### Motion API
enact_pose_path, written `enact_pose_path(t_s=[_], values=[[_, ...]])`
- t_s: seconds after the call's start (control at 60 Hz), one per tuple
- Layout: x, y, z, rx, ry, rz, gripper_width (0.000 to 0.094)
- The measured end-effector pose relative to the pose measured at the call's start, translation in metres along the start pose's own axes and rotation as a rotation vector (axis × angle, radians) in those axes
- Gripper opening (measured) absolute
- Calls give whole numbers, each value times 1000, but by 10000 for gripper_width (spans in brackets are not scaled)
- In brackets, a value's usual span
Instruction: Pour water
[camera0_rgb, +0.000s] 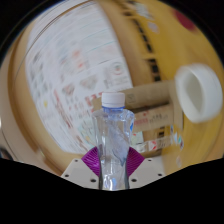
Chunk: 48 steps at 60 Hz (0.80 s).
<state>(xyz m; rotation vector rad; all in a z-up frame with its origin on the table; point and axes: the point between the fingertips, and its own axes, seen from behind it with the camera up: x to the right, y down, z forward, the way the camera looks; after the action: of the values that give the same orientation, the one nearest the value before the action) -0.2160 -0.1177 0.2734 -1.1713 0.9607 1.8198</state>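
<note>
1. The gripper (113, 168) sits at the bottom centre of the frame, clenched on a water bottle (113, 140); its purple pads (93, 158) press against the bottle's lower body from both sides.
2. Only the pale finger tips and slivers of the pads show; the rest of each finger is cut off below, and the right pad is largely hidden behind the bottle.
3. The water bottle stands roughly upright in the centre of the frame. It is clear, ribbed plastic with a white screw cap (113, 99) still on; its base is hidden between the fingers. The water level is hard to make out through the reflections.
4. To the right, at mid height, a white cylindrical cup (198, 95) appears tipped with its round opening facing the camera; whether it rests on anything cannot be told.
5. Behind bottle and cup runs a brownish cardboard box (150, 110), its printing illegible.
6. The upper left is filled by a pale wall (70, 60) covered in small printed patches, too blurred to read.
</note>
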Motion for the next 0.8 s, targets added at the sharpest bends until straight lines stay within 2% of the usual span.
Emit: enact_pose_path(t_s=[0.05, 0.15, 0.317, 0.417, 0.533, 0.65, 0.8], values=[[-18, 0, -2, -25, 22, -211, 283], [-63, -18, 4, -6, 59, -643, 286], [-126, -78, -3, 106, 148, -1320, 286], [-140, -111, -12, 160, 272, -1591, 284], [-112, -170, -41, 170, 436, -1745, 285], [-55, -230, -75, 131, 587, -1745, 285], [11, -279, -117, 64, 766, -1730, 285]])
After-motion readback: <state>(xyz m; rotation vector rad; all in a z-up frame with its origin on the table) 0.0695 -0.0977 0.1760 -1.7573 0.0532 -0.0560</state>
